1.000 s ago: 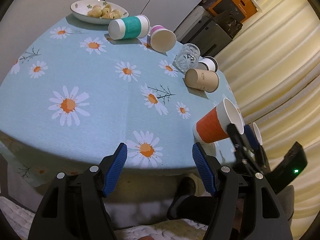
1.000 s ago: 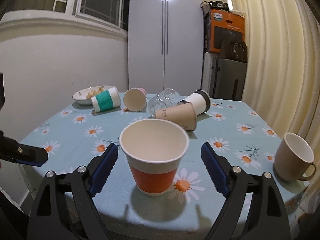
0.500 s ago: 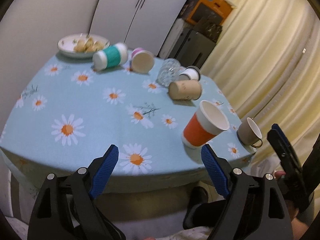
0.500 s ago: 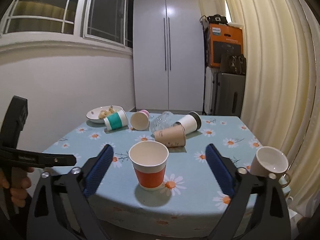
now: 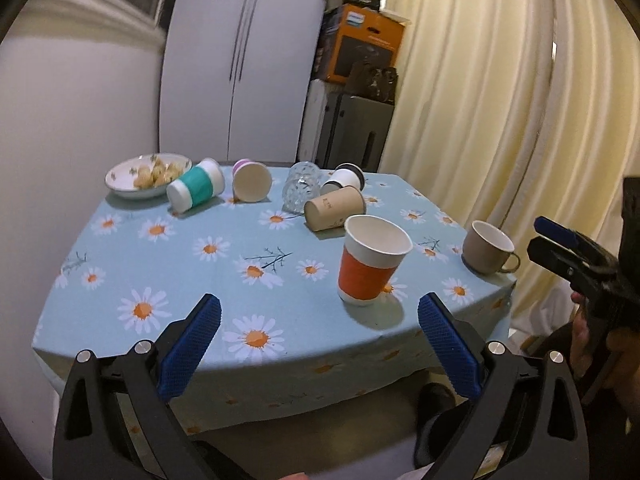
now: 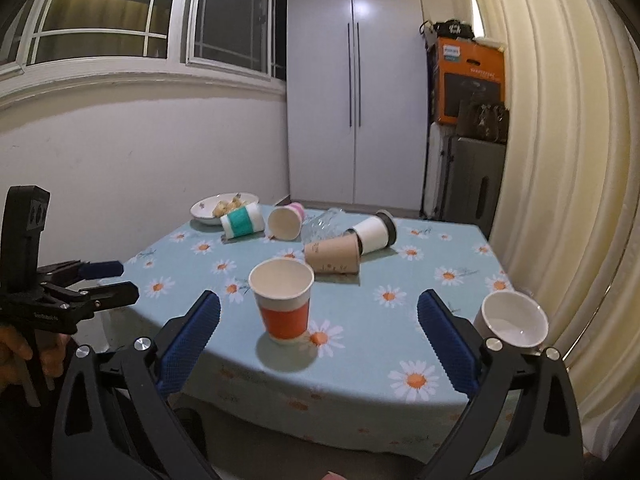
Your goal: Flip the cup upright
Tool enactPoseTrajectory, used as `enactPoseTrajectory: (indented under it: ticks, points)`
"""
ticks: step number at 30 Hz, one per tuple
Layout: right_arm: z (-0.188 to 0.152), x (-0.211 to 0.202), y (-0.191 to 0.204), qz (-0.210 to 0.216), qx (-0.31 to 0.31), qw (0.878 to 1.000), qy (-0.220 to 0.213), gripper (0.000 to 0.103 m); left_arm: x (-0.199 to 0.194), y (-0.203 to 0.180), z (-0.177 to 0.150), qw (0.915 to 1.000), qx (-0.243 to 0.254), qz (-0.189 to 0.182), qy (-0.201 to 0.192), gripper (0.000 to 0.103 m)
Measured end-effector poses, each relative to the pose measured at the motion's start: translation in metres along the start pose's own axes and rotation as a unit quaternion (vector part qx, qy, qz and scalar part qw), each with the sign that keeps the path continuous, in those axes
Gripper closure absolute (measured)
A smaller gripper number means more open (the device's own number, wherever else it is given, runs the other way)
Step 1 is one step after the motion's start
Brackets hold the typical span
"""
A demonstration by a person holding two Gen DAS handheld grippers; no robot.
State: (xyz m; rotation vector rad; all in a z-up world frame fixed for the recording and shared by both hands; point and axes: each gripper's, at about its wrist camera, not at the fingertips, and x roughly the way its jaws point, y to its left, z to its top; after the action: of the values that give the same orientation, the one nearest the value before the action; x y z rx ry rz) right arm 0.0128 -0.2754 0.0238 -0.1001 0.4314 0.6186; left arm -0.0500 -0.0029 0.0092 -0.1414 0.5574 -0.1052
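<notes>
The orange cup (image 5: pixel 372 264) (image 6: pixel 285 304) stands upright on the counter (image 5: pixel 168 264) (image 6: pixel 420 312), mouth up, near the front edge on the daisy cloth. Behind it a brown paper cup (image 5: pixel 335 209) (image 6: pixel 333 255) lies on its side, just beside a white cup with a dark rim (image 6: pixel 376 232) and a clear glass (image 5: pixel 301 187), both also tipped over. Farther back, a teal-banded cup (image 5: pixel 195 190) (image 6: pixel 242 221) and a pink-based cup (image 5: pixel 252 181) (image 6: pixel 285 222) lie on their sides near a bowl of snacks (image 5: pixel 140 184) (image 6: pixel 208 212). A beige mug (image 5: pixel 486 246) (image 6: pixel 514 318) stands upright by the right front corner. The left hand-held gripper (image 5: pixel 319 350) and the right hand-held gripper (image 6: pixel 318 346) are both off the counter's near edge, each with its blue pads spread wide apart and nothing between them
</notes>
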Motion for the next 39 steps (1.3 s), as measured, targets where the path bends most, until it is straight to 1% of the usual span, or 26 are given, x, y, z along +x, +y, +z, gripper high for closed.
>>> enactPoseTrajectory:
  ticks: [7, 11, 15, 29, 32, 35, 39]
  points:
    - [-0.010, -0.003, -0.006, 0.004, 0.007, 1.000, 0.016, 0.005, -0.002, -0.020, -0.009, 0.9991, 0.041, 0.005, 0.006, 0.007]
    - [-0.012, -0.002, -0.004, 0.000, 0.008, 1.000, 0.019, 0.005, -0.001, -0.024, -0.010, 0.9986, 0.051, 0.008, 0.009, 0.007]
    - [-0.013, -0.003, 0.000, -0.011, 0.003, 1.000, 0.016, 0.005, -0.001, -0.023, -0.010, 0.9989, 0.045, 0.007, 0.008, 0.007]
    - [-0.015, 0.007, -0.002, -0.021, 0.010, 0.999, 0.037, 0.005, -0.001, -0.022, -0.009, 0.9992, 0.039, 0.010, 0.009, 0.007]
    - [-0.015, 0.008, -0.002, -0.023, 0.008, 0.999, 0.039, 0.005, -0.001, -0.021, -0.009, 0.9992, 0.038, 0.008, 0.009, 0.007]
    - [-0.016, 0.009, -0.001, -0.028, 0.008, 0.999, 0.039, 0.005, -0.001, -0.019, -0.008, 0.9995, 0.028, -0.007, 0.011, 0.007]
    - [-0.016, 0.010, -0.002, -0.031, 0.010, 0.999, 0.041, 0.005, -0.002, -0.020, -0.008, 0.9996, 0.027, -0.005, 0.009, 0.007]
